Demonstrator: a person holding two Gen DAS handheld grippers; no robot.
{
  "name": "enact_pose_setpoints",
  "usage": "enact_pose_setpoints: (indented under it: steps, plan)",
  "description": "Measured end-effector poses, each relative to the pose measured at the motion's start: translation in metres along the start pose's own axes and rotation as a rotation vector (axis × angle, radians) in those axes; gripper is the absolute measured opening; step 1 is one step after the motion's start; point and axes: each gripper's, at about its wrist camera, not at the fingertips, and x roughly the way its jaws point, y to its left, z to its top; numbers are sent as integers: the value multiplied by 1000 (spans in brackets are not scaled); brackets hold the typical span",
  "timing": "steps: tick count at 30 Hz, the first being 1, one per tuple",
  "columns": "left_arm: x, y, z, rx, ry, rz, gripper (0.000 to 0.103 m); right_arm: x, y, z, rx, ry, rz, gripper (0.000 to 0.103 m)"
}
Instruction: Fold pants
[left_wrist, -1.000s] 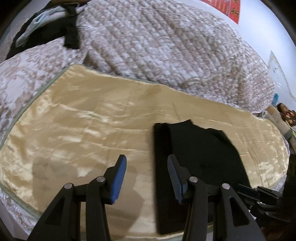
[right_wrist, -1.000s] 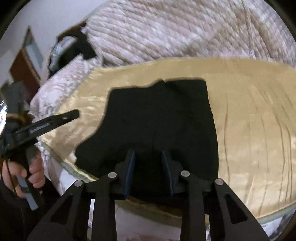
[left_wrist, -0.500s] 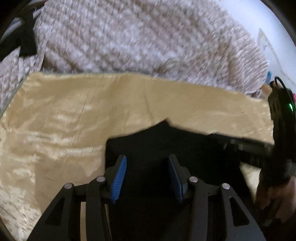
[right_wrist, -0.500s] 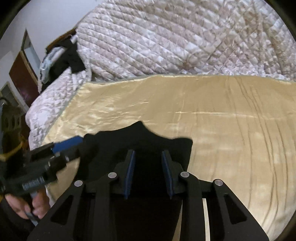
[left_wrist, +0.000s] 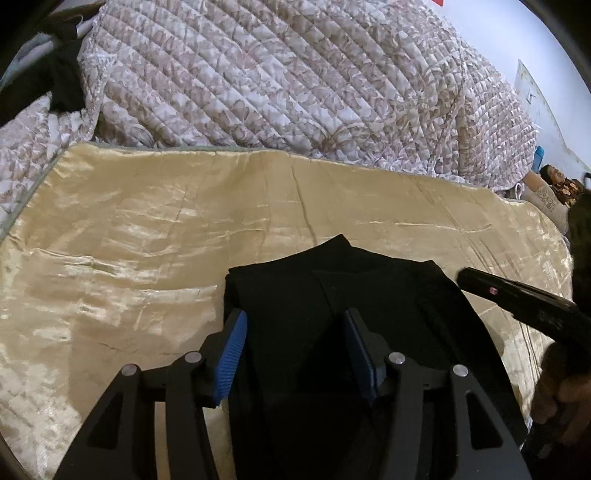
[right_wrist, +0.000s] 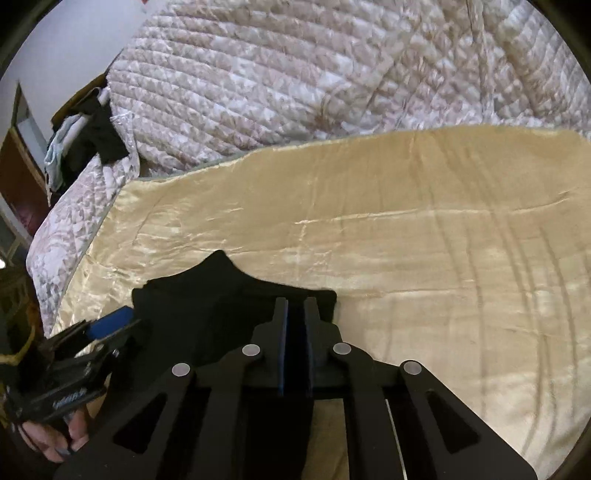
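Observation:
The black pants (left_wrist: 332, 295) lie folded on the golden satin sheet (left_wrist: 147, 240) at the bed's near edge. My left gripper (left_wrist: 293, 350) is open, its blue pads either side of the pants' left part, just above the cloth. In the right wrist view my right gripper (right_wrist: 294, 332) is shut on the near right edge of the black pants (right_wrist: 207, 299). The left gripper also shows at the left of the right wrist view (right_wrist: 107, 325), and the right gripper's body shows at the right of the left wrist view (left_wrist: 517, 295).
A quilted floral bedspread (left_wrist: 295, 81) is bunched up behind the sheet. Dark clothes (right_wrist: 96, 136) lie piled at the far left corner of the bed. A wall stands behind.
My right gripper has closed on the pants' edge. My left gripper moved right from the bare sheet over the pants and stays open.

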Motion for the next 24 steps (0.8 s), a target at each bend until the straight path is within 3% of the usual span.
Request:
enact_pose_setpoints:
  steps: [3,6,12,17,24]
  plan:
    - [-13,-3,-6,7,-10,-3,57,-21,9,-13,-33,-26,10,9]
    - [-28,-8,-14,27,-22,1,57,-36,17,-30,-49,-30,8,19]
    - [-51,-18,-39,49,-24,-15,57,-60,34,-67,-91,-26,3,19]
    - [-51,-19,-64,67,23,-31,49,-61,45,-91,-153,3,-17,19]
    - [-54,-1,-67,11,20,-32,46,-59,46,-97,-173,14,-37,19]
